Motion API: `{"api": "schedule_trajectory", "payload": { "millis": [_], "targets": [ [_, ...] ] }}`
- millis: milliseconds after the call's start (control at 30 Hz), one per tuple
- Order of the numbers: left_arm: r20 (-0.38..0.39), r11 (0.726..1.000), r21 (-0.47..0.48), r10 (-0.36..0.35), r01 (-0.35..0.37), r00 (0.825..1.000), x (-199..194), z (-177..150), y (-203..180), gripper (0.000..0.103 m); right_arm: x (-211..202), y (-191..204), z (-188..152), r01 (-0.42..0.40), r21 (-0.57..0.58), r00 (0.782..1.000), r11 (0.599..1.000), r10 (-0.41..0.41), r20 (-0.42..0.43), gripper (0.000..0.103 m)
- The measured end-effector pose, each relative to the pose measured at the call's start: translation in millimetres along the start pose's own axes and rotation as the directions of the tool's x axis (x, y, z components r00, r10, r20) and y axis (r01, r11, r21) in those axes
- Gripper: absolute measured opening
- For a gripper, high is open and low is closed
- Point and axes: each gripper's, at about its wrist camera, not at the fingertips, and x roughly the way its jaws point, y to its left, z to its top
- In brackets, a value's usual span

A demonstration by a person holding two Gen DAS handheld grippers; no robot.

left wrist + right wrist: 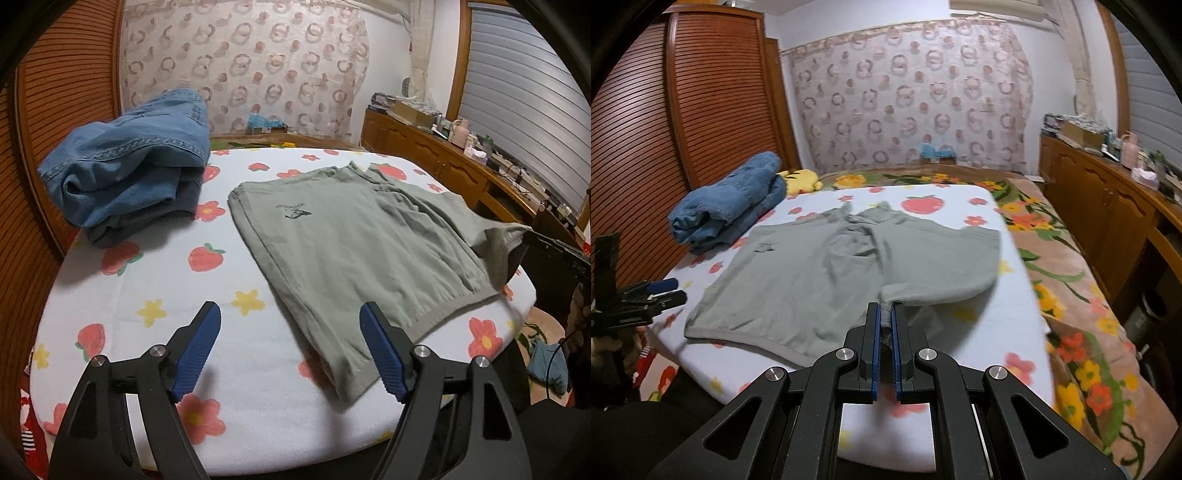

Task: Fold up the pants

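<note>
A pair of grey-green shorts [351,240] lies spread on the white flowered cloth [147,295]; it also shows in the right wrist view [820,273]. My right gripper [885,314] is shut on a corner of the shorts' near leg and lifts it a little off the cloth. That lifted corner shows at the right in the left wrist view [506,240]. My left gripper [290,314] is open and empty, low over the cloth by the shorts' near hem. It shows at the far left in the right wrist view [670,290].
A pile of folded blue denim [129,166] lies at the far left of the cloth, also in the right wrist view [727,206]. A slatted wooden wardrobe [683,129] stands on the left. A wooden sideboard [1108,203] with clutter runs along the right. A flowered blanket [1071,295] lies right of the cloth.
</note>
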Motion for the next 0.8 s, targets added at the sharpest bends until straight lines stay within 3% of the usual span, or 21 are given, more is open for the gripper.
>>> {"api": "schedule_trajectory", "payload": {
  "millis": [400, 800],
  "targets": [
    [0.019, 0.999, -0.01, 0.052, -0.052, 0.998, -7, -2, 13, 0.078, 26, 37, 16, -0.157, -0.11, 0.988, 0.981, 0.155, -0.024, 0.005],
    [0.025, 0.997, -0.029, 0.077, -0.076, 0.997, -12, -5, 25, 0.078, 50, 54, 25, -0.301, -0.167, 0.953, 0.939, 0.289, -0.091, 0.005]
  ]
}}
